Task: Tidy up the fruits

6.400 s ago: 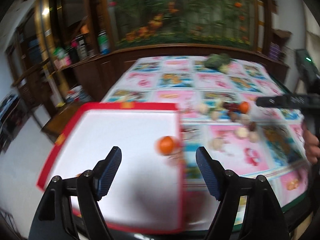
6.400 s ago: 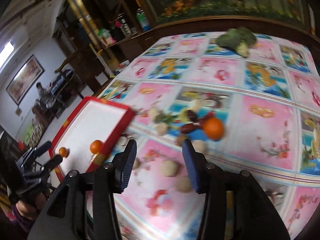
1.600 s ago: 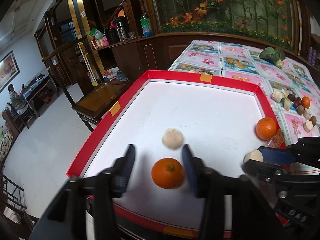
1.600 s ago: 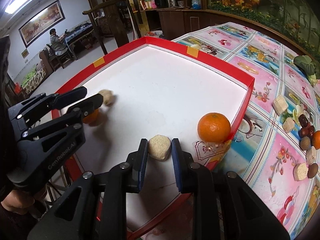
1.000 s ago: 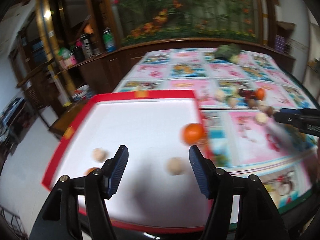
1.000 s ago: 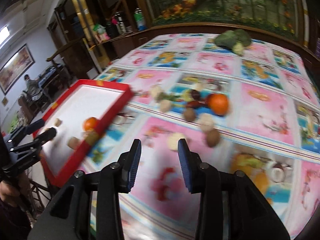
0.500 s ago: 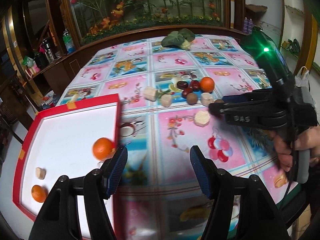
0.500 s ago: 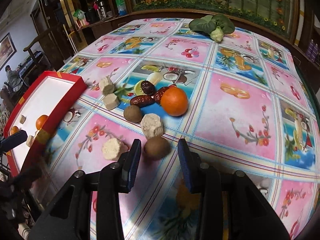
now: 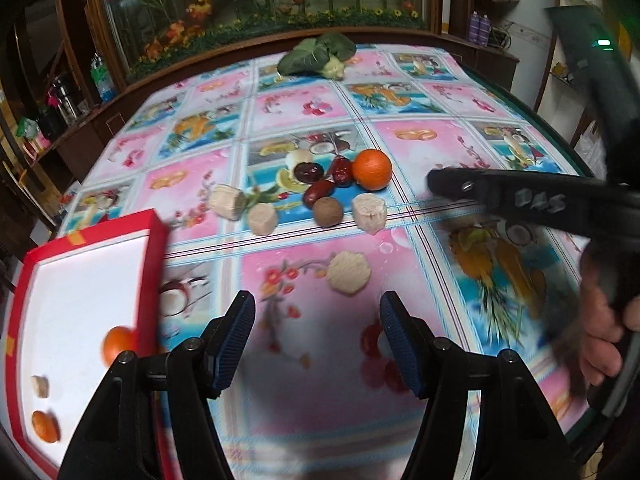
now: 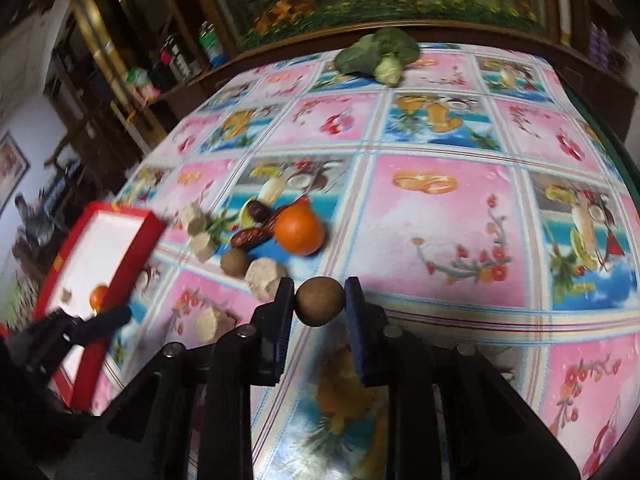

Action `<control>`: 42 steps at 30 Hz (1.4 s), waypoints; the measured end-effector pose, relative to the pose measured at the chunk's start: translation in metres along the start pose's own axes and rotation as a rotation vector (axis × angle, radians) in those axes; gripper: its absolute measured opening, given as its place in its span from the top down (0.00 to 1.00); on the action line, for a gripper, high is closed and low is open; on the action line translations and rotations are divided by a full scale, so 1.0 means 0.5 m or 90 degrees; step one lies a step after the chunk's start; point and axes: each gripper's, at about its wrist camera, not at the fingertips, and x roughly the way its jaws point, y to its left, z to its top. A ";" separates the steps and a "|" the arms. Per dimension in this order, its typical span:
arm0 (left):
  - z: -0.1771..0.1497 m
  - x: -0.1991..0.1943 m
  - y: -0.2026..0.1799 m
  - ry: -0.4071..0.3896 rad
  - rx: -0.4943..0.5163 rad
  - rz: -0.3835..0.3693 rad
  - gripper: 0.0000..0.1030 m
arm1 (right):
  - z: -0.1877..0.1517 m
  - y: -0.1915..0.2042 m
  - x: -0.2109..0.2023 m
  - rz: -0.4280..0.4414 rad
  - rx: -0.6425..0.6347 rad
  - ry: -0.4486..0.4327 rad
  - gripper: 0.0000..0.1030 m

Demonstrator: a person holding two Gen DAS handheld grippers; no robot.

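My right gripper (image 10: 320, 302) is shut on a round brown fruit (image 10: 320, 301) and holds it above the tablecloth. It also shows at the right of the left wrist view (image 9: 500, 196). A pile lies mid-table: an orange (image 9: 372, 169), dark red dates (image 9: 319, 193), a second brown fruit (image 9: 327, 211) and several beige chunks (image 9: 369, 207). My left gripper (image 9: 316, 332) is open and empty, low over the cloth just short of a beige chunk (image 9: 347, 272). The red-rimmed white tray (image 9: 154, 240) at the left holds two oranges (image 9: 116, 345) and a beige chunk (image 9: 40, 386).
A leafy green vegetable (image 9: 316, 56) lies at the far edge of the table. Dark wooden shelves with bottles (image 10: 168, 64) stand beyond the table's left side. The tray (image 10: 152, 236) overhangs the table's left edge.
My right gripper has closed on the brown fruit that lay between its fingers and has lifted it. My left gripper has moved forward and right, from the tray towards the pile.
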 end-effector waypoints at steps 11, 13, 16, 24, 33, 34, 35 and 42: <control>0.020 0.051 -0.021 0.009 -0.012 -0.039 0.62 | 0.009 -0.046 -0.016 0.006 0.085 -0.007 0.73; 0.021 0.051 -0.024 0.004 -0.009 -0.041 0.67 | 0.009 -0.050 -0.015 0.008 0.090 -0.003 0.73; 0.020 0.051 -0.031 -0.002 -0.001 -0.048 0.75 | 0.009 -0.054 -0.016 0.006 0.096 -0.004 0.73; 0.012 0.035 -0.026 -0.018 -0.008 -0.028 0.75 | 0.008 -0.054 -0.013 0.002 0.090 -0.010 0.73; -0.007 -0.082 0.031 -0.116 -0.036 0.052 0.75 | 0.010 -0.054 -0.019 -0.014 0.074 -0.052 0.73; -0.008 -0.092 0.038 -0.125 -0.038 0.062 0.75 | 0.010 -0.054 -0.021 -0.015 0.074 -0.057 0.73; -0.011 -0.105 0.046 -0.135 -0.041 0.074 0.75 | 0.011 -0.055 -0.022 -0.017 0.074 -0.063 0.73; -0.041 -0.181 0.119 -0.186 -0.080 0.131 0.75 | 0.007 -0.048 -0.029 -0.043 0.058 -0.101 0.73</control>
